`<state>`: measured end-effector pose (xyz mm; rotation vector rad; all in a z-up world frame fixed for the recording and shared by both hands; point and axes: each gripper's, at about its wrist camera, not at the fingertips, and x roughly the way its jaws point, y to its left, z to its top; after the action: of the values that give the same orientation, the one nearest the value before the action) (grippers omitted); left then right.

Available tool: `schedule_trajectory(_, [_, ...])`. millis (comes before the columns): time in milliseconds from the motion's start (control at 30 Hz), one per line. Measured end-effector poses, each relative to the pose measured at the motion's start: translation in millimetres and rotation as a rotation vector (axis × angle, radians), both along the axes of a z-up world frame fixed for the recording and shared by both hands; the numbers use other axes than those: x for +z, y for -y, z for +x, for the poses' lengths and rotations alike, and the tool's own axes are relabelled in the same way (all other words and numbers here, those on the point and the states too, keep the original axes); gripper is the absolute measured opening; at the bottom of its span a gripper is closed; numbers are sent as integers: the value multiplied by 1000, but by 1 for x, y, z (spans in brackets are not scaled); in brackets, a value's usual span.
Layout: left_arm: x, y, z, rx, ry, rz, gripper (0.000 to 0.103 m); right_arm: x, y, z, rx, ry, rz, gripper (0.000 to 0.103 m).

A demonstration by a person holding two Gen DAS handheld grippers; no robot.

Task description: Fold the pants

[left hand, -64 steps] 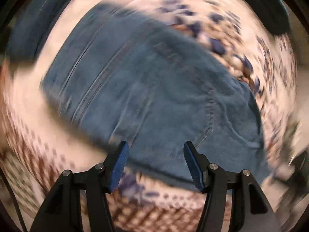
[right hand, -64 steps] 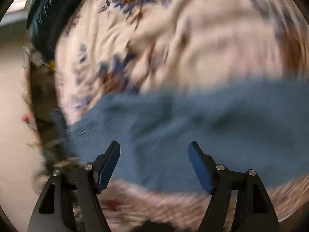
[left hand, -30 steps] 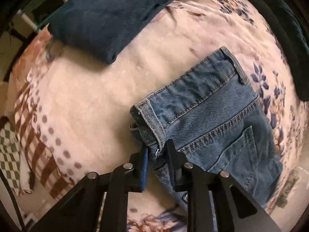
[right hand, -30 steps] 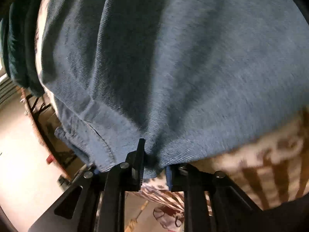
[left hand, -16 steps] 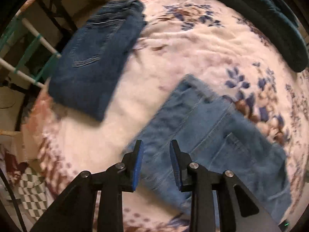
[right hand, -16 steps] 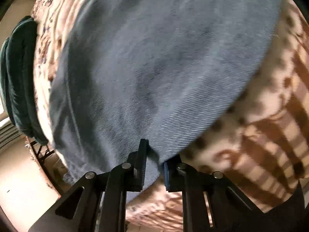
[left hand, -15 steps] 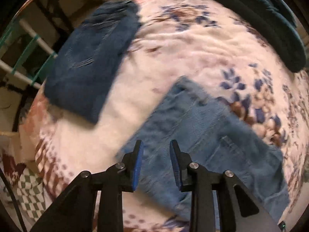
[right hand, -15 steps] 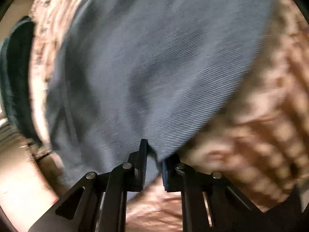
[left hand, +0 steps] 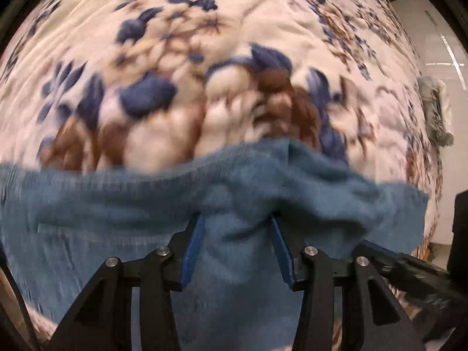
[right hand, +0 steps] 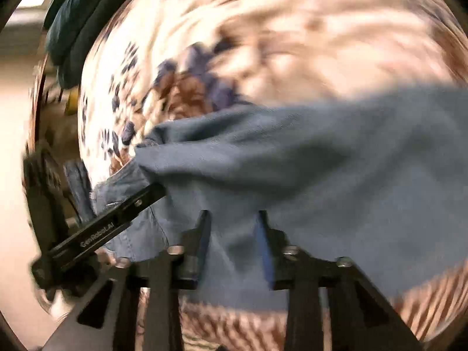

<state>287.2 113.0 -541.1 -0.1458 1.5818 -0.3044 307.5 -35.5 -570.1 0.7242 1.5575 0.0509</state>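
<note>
Folded light blue jeans (left hand: 122, 213) lie on a floral blanket (left hand: 204, 58); both views are motion-blurred. My left gripper (left hand: 235, 219) is partly open, its blue pads on either side of a raised ridge of denim near the far folded edge. My right gripper (right hand: 232, 216) is partly open too, with the jeans (right hand: 336, 158) between and beyond its fingers. The left gripper's arm (right hand: 117, 222) shows in the right wrist view at the jeans' left end. The right gripper's arm (left hand: 409, 266) shows at the lower right of the left wrist view.
A dark green folded cloth (right hand: 76, 8) lies at the blanket's far left edge in the right wrist view. The blanket's brown striped border (right hand: 424, 301) runs under the near side. A pale wall (left hand: 450, 58) and a hanging grey garment (left hand: 437, 111) lie beyond the bed.
Both grippers, shut on the jeans' edge earlier, have opened wider. Both views have swung to the jeans' far edge; the dark folded jeans have left the left wrist view.
</note>
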Motion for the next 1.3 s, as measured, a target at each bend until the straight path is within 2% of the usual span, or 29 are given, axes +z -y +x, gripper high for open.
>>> schedule_trajectory(67, [-7, -1, 13, 17, 5, 7, 44, -21, -7, 27, 40, 18, -8, 19])
schedule_trajectory(133, [-12, -4, 23, 32, 5, 15, 44, -38, 0, 43, 15, 9, -32, 10])
schedule_trajectory(167, [-13, -5, 25, 38, 1, 9, 44, -45, 7, 49, 7, 1, -52, 0])
schedule_trajectory(200, [-13, -8, 29, 46, -6, -2, 44, -49, 14, 51, -14, -3, -49, 0])
schedule_trajectory(367, [-6, -30, 32, 118, -26, -43, 43, -58, 61, 48, -266, -57, 64, 0])
schedule_trajectory(433, [2, -39, 30, 145, -22, -44, 43, -53, 71, 45, -292, -76, 67, 0])
schedule_trajectory(467, [6, -40, 29, 152, -13, -39, 43, -41, 68, 53, -243, -47, 65, 7])
schedule_trajectory(500, [14, -43, 25, 156, 7, -12, 43, -36, 60, 64, -170, -15, 51, 9])
schedule_trajectory(533, [21, -46, 22, 159, 31, 10, 43, -23, 44, 75, -59, 23, 30, 19])
schedule_trajectory(600, [36, -55, 14, 172, 109, 75, 46, -3, 0, 95, 156, 78, -1, 70])
schedule_trajectory(633, [40, -60, 10, 183, 138, 106, 46, 4, -28, 107, 269, 98, -13, 76])
schedule_trajectory(700, [40, -74, 3, 204, 166, 161, 46, 2, -64, 123, 393, 106, -15, 77])
schedule_trajectory(767, [29, -91, -3, 241, 140, 190, 46, -17, -96, 135, 515, 46, -57, 75])
schedule_trajectory(800, [21, -99, -5, 265, 116, 184, 46, -30, -102, 142, 533, 3, -54, 64])
schedule_trajectory(867, [11, -111, -11, 311, 95, 142, 46, -46, -107, 150, 516, -71, 2, 54])
schedule_trajectory(967, [11, -113, -13, 320, 109, 136, 46, -52, -102, 150, 501, -131, 128, 54])
schedule_trajectory(1067, [10, -112, -12, 336, 104, 122, 49, -56, -70, 142, 425, -238, 312, 54])
schedule_trajectory(1133, [8, -113, -12, 346, 98, 106, 49, -65, -48, 135, 371, -299, 384, 54])
schedule_trajectory(1167, [7, -113, -11, 344, 92, 104, 49, -78, -41, 130, 347, -374, 426, 54])
schedule_trajectory(1200, [6, -113, -10, 341, 88, 102, 49, -86, -33, 123, 302, -426, 449, 54])
schedule_trajectory(1300, [3, -116, -9, 341, 86, 102, 49, -104, -10, 117, 224, -457, 466, 54])
